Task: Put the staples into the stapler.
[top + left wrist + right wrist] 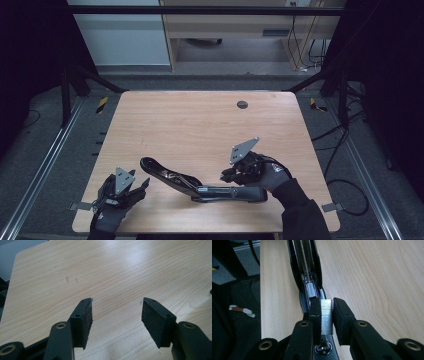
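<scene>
A black stapler (170, 177) lies swung open flat near the table's front edge, its lid arm reaching left and its base under my right hand. My right gripper (226, 175) is just above it, shut on a silver strip of staples (327, 315). In the right gripper view the strip hangs right over the near end of the open staple channel (308, 270). My left gripper (139, 179) rests at the front left corner, left of the stapler. Its jaws (117, 315) stand open over bare wood, with nothing between them.
The wooden table (200, 125) has a round cable hole (242, 104) at the back right. Metal rails (45, 165) run along both sides on the floor. A pale desk (225, 30) with cables stands behind. My dark sleeve (239, 315) lies close to the table's front edge.
</scene>
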`<act>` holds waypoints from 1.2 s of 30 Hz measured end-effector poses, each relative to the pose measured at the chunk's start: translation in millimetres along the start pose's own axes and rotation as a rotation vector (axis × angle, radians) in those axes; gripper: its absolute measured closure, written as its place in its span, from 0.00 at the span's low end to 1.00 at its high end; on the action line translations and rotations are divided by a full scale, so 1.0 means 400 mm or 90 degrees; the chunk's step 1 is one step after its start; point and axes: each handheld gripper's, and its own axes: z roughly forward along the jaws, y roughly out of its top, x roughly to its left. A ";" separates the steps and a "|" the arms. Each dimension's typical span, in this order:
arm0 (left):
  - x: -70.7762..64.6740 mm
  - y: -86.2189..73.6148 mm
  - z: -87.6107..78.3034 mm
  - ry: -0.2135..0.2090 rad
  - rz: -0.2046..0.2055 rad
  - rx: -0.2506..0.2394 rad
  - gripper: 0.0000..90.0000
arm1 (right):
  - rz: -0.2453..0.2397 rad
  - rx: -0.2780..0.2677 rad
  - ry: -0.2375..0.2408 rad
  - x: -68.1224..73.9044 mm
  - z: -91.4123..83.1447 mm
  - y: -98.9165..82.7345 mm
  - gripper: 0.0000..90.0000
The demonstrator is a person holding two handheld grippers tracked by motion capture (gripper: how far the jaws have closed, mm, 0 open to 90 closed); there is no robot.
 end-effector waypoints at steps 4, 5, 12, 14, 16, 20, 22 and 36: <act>0.000 0.000 -0.001 0.001 0.001 0.000 0.46 | -0.006 0.003 0.007 -0.001 0.014 0.001 0.86; 0.000 0.000 -0.001 0.001 0.001 -0.001 0.46 | -0.008 0.006 0.010 -0.002 0.017 0.000 0.87; -0.001 0.000 0.000 0.000 0.001 0.000 0.46 | -0.012 0.009 0.025 -0.002 0.036 -0.009 0.87; 0.000 0.000 0.000 0.000 0.001 0.001 0.46 | -0.015 0.008 0.029 -0.002 0.039 -0.011 0.87; 0.000 0.000 0.000 -0.001 0.000 0.001 0.46 | -0.017 0.010 0.030 -0.003 0.043 -0.013 0.87; -0.001 0.000 0.000 0.000 0.001 0.001 0.46 | -0.023 0.014 0.037 -0.002 0.050 -0.014 0.87; -0.001 0.000 0.000 0.000 0.001 0.001 0.46 | -0.023 0.015 0.039 -0.002 0.054 -0.014 0.87; -0.001 0.000 0.000 -0.001 0.002 0.001 0.46 | -0.024 0.035 0.047 -0.006 0.073 -0.019 0.87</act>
